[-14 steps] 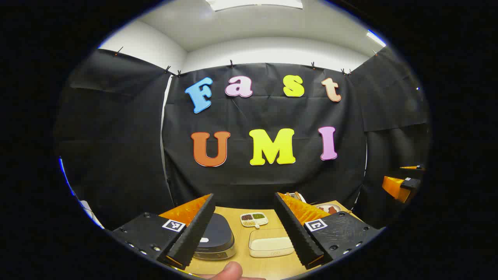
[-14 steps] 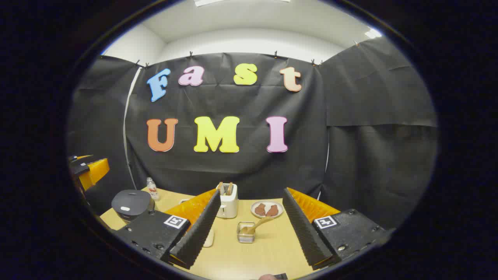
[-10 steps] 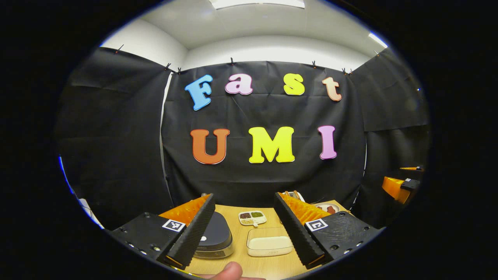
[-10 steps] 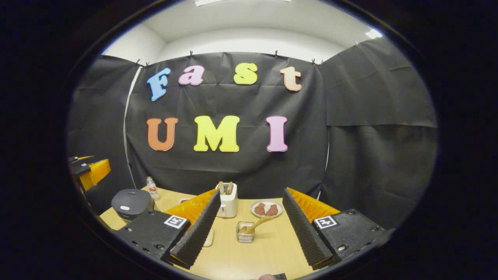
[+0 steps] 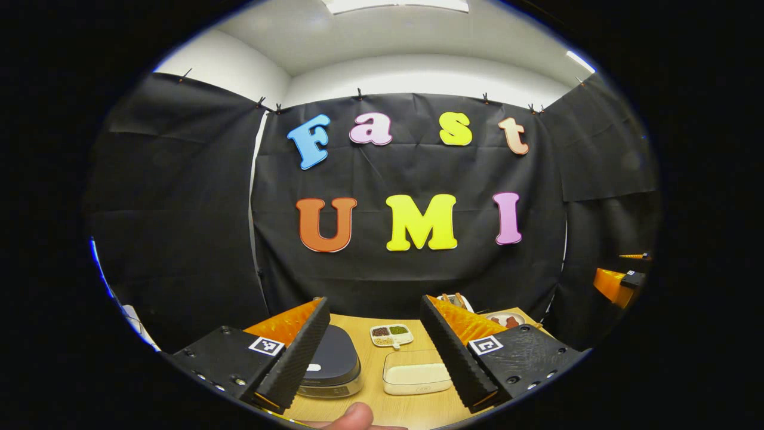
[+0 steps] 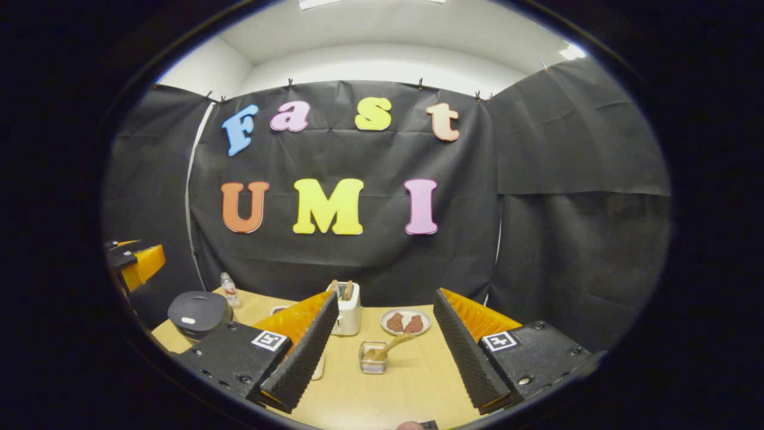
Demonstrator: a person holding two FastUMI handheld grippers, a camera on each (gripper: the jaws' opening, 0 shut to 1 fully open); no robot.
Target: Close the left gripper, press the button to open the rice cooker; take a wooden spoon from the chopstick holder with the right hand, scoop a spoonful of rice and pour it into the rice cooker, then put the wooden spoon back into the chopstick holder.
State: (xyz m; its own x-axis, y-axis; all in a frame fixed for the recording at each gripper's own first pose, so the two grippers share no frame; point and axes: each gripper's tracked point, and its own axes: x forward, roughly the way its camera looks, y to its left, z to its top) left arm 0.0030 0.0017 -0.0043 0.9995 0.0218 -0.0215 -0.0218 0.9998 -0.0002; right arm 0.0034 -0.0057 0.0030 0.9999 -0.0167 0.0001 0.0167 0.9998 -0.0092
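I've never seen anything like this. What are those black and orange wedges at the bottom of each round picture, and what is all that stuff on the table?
The wedges are the two fingers of a hand-held gripper; a person holds one gripper in each hand. A wide-angle camera rides on each and looks forward along its fingers.

In the left gripper view, the left gripper is open and holds nothing. Ahead on the wooden table sit a dark rice cooker with its lid down, a shallow white container and a small divided dish.

In the right gripper view, the right gripper is open and empty too. Between its fingers stands a small clear holder with a wooden spoon leaning in it, then a white toaster and a plate.
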